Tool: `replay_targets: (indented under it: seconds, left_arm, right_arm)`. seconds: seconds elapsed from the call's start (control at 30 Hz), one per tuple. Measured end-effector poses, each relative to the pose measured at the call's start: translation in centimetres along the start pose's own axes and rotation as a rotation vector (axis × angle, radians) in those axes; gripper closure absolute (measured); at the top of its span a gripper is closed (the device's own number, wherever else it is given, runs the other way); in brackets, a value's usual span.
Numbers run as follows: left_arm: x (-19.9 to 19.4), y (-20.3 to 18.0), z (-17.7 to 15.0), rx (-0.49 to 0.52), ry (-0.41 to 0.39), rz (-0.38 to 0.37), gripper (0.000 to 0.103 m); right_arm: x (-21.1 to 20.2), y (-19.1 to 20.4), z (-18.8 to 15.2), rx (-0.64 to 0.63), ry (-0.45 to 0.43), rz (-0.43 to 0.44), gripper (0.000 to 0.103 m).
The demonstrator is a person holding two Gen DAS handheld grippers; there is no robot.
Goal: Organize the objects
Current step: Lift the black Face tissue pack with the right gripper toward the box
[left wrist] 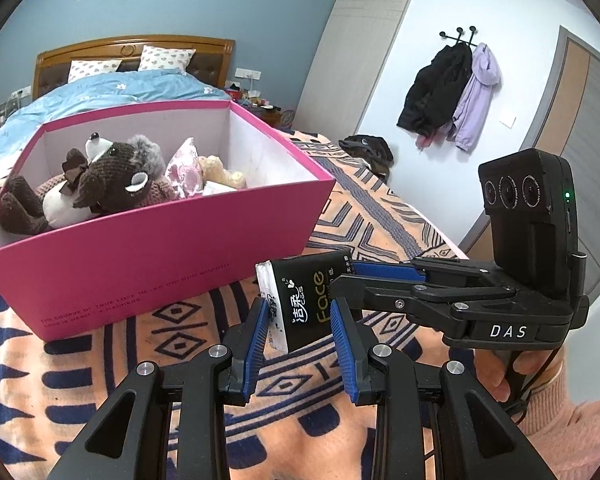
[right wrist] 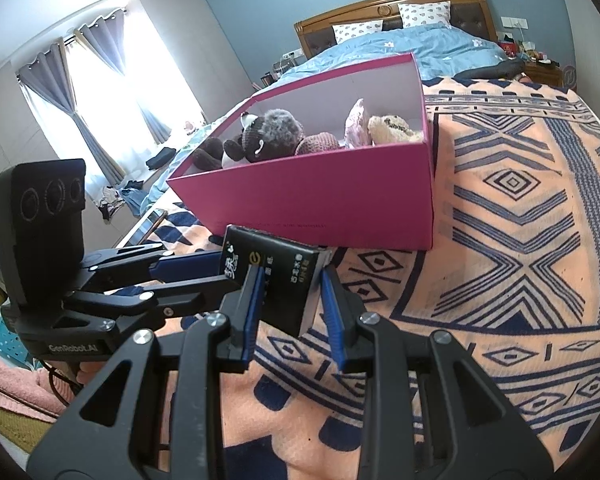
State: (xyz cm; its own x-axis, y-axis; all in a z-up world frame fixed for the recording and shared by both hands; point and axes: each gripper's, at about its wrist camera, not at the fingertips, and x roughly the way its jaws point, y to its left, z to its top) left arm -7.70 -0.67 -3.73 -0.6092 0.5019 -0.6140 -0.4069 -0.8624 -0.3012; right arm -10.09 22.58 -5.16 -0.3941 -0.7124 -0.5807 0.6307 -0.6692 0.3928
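Note:
A black tissue pack (left wrist: 306, 304) printed "Face" is held above the patterned blanket, in front of a pink box (left wrist: 172, 256). My left gripper (left wrist: 300, 316) has its blue pads on both sides of the pack, shut on it. My right gripper (left wrist: 342, 274) comes in from the right and also clamps the pack's far end. In the right wrist view the pack (right wrist: 284, 280) sits between my right gripper's pads (right wrist: 290, 292), with my left gripper (right wrist: 220, 268) on its left end. The pink box (right wrist: 340, 196) holds a brown knitted bear (left wrist: 112, 184), a cream plush (left wrist: 224, 174) and a pink floral pouch (left wrist: 184, 170).
An orange and navy patterned blanket (right wrist: 520, 220) covers the bed end. A blue duvet and pillows lie beyond the box (left wrist: 112, 88). Coats hang on a wall hook (left wrist: 448, 92). Dark clothing lies at the blanket's far corner (left wrist: 368, 150). Curtained windows are at left (right wrist: 100, 92).

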Motion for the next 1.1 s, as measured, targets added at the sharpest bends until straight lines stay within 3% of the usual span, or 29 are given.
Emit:
replay_targets:
  seconds: [1.1]
  left_arm:
    - [-0.7, 1.0, 2.1, 0.016, -0.047, 0.031, 0.072]
  right_arm:
    - [0.0, 0.8, 3.1, -0.051, -0.055, 0.008, 0.071]
